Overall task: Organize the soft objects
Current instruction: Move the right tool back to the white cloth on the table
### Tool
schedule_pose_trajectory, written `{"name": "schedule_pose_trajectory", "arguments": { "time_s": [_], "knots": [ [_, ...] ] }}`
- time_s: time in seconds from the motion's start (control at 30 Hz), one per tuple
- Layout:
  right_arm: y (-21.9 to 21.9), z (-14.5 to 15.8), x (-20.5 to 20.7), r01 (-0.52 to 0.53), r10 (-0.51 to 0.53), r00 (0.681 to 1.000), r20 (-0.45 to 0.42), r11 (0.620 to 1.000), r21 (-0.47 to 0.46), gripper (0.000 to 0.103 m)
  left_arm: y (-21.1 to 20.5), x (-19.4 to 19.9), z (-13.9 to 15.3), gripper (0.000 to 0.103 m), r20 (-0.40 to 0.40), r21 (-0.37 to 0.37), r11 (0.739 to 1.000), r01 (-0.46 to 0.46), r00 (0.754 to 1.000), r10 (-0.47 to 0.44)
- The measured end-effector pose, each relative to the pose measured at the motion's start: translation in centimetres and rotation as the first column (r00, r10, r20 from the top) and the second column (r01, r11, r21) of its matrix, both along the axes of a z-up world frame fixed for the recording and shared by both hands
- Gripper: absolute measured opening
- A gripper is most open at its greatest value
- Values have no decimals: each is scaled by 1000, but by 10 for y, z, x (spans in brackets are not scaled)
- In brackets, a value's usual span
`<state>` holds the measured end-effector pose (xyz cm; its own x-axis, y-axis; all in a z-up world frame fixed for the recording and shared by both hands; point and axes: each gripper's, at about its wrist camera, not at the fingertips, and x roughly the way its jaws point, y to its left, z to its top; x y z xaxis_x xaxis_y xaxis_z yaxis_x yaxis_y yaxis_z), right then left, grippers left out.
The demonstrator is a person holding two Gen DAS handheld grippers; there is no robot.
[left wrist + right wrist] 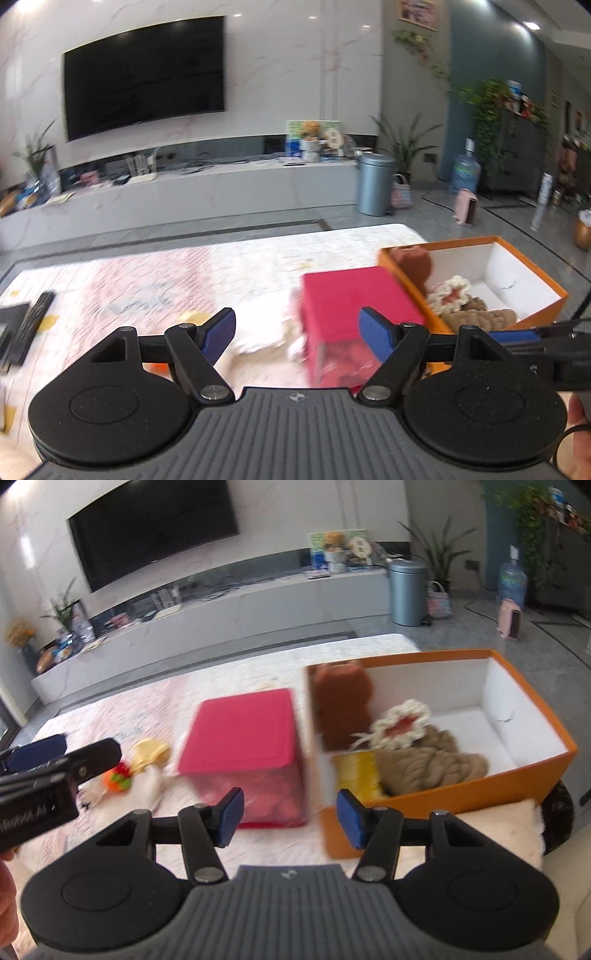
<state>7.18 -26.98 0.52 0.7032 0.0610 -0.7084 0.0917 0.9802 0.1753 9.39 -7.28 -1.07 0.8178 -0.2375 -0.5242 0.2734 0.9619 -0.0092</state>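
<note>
Left gripper (297,334) released, blue pads spread wide, nothing between them; it hangs above the pale patterned cloth (155,280) covering the desk. Right gripper (290,818) likewise released and empty, aimed at the gap between the two boxes.

Orange box (480,790) — open top, white inside — sits to the right on the desk. Inside it: a brown plush toy (341,709) leaning against the left wall, a cream crocheted piece with a red centre (400,725) in the middle, a skein of beige-brown chunky yarn (428,762) lying along the near wall, and something yellow (356,771) at the near left corner; too blurred to name.

Red box (243,731) stands just left of the orange box, close beside it; whether they touch cannot be told. Its near face looks translucent with reddish contents, blurred.

Left of the red box, loose on the cloth: a white soft item (147,786), a pale yellow soft piece (149,753), and a small orange-and-green object (120,779) — all near one another, well apart from the orange box. In the left wrist view the white item (258,332) lies just ahead of the left gripper, against the red box's left side.

Dark remote control (31,325) at the cloth's far left edge.
</note>
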Motion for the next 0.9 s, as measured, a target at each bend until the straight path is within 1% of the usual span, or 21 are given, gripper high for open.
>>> {"name": "schedule_pose_trajectory", "arguments": {
  "time_s": [0.07, 0.13, 0.17, 0.23, 0.37, 0.47, 0.53, 0.67, 0.73, 0.83, 0.9],
  "knots": [
    [14, -3, -2, -23, 23, 1000, -1, 1000, -4, 56, 19, -5, -4, 80, -15, -28, 999, -21, 1000, 21],
    [29, -6, -3, -43, 43, 999, 6, 999, -20, 56, 33, -5, -8, 76, -51, -55, 998, -43, 998, 40],
    [37, -8, -3, -55, 56, 998, 9, 998, -31, 56, 44, -7, -9, 72, -65, -64, 996, -57, 997, 52],
    [53, -11, -3, -93, 93, 996, 11, 995, -48, 56, 60, -9, -14, 64, -87, -71, 994, -89, 993, 83],
    [82, -14, 3, -195, 196, 981, -1, 978, -68, 56, 86, -8, -23, 57, -126, -69, 986, -154, 981, 144],
    [100, -15, 10, -245, 245, 969, -12, 966, -81, 56, 105, -6, -29, 54, -143, -72, 979, -192, 973, 181],
    [109, -17, 19, -273, 273, 962, -19, 959, -81, 56, 117, -4, -35, 53, -155, -74, 977, -201, 970, 187],
    [128, -23, 36, -311, 309, 950, -37, 945, -106, 50, 131, 7, -41, 51, -168, -35, 980, -197, 968, 189],
    [135, -27, 48, -331, 328, 944, -46, 934, -132, 50, 136, 16, -43, 52, -181, -16, 982, -189, 966, 183],
    [146, -34, 69, -357, 352, 934, -62, 916, -185, 50, 144, 32, -47, 52, -205, -8, 983, -186, 962, 180],
    [151, -38, 84, -355, 348, 935, -71, 909, -219, 50, 147, 43, -51, 52, -221, -1, 981, -194, 957, 189]
  ]
}}
